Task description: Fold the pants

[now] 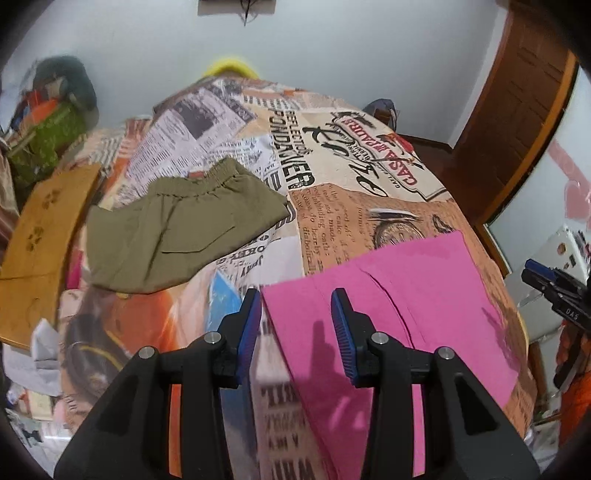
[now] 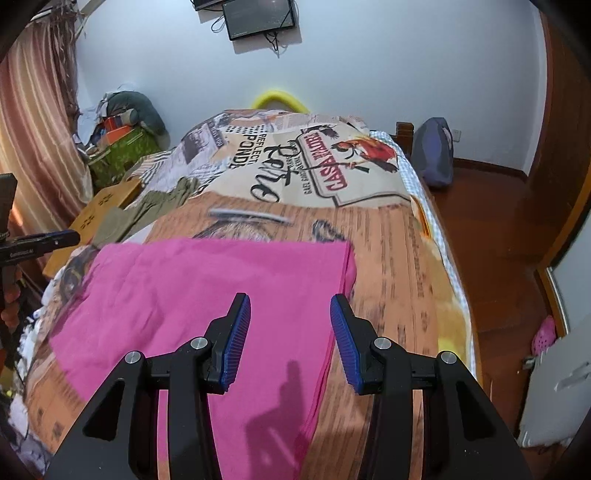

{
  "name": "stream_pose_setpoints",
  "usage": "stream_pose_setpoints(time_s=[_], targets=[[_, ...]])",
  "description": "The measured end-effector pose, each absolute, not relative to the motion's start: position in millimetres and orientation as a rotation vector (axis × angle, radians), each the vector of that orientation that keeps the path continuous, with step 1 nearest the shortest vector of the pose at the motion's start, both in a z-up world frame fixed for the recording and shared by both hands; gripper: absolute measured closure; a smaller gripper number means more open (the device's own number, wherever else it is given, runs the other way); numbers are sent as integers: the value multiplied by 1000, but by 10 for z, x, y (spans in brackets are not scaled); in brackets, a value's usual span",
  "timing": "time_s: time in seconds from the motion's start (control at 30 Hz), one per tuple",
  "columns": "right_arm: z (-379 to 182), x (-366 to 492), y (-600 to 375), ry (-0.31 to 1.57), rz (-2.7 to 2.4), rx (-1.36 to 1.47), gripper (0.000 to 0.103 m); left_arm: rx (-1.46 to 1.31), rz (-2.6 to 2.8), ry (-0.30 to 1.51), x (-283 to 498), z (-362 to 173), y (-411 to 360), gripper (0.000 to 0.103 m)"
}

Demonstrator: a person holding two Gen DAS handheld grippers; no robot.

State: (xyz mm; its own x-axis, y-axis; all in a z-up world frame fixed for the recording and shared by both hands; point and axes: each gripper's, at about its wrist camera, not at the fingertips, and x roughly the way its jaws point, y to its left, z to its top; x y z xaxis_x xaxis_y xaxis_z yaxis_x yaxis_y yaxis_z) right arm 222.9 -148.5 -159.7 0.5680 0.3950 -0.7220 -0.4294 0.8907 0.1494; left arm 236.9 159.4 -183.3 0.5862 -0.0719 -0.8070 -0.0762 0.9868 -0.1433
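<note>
Pink pants [image 2: 207,295] lie flat on the bed [image 2: 399,258], apparently already doubled lengthwise. Both the left gripper [image 1: 295,332] and right gripper [image 2: 290,339] hover above, released and empty. Next, probably, each pinches a near corner and carries it across.

bedspread [image 2: 369,236] newspaper print, covers bed | yellow headboard [image 2: 279,99] at far end | monitor [image 2: 258,16] on wall | cardboard [image 1: 40,236] beside left edge
</note>
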Motion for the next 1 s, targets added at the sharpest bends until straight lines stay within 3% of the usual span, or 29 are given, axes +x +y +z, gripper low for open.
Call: stream_pose_setpoints(time_s=[0.5,0.77,0.83,0.87,0.9,1.0], targets=[[-2193,3096,-1359,931,455,-70,62,-206,-38,1100,2838,-2508,1708,63],[-2374,3189,-1348,944,476,-48,62,-211,-49,1091,2799,-2509,1682,65],[-2375,3181,-1314,950,500,-62,73,-178,-43,1074,2790,-2480,1630,75],[-2381,3189,-1294,953,510,-70,92,-162,-35,1068,2787,-2470,1618,82],[-2387,3187,-1274,954,511,-81,97,-142,-27,1059,2783,-2454,1598,86],[-2385,3173,-1222,919,493,-157,100,-107,-30,1040,2749,-2408,1556,90]])
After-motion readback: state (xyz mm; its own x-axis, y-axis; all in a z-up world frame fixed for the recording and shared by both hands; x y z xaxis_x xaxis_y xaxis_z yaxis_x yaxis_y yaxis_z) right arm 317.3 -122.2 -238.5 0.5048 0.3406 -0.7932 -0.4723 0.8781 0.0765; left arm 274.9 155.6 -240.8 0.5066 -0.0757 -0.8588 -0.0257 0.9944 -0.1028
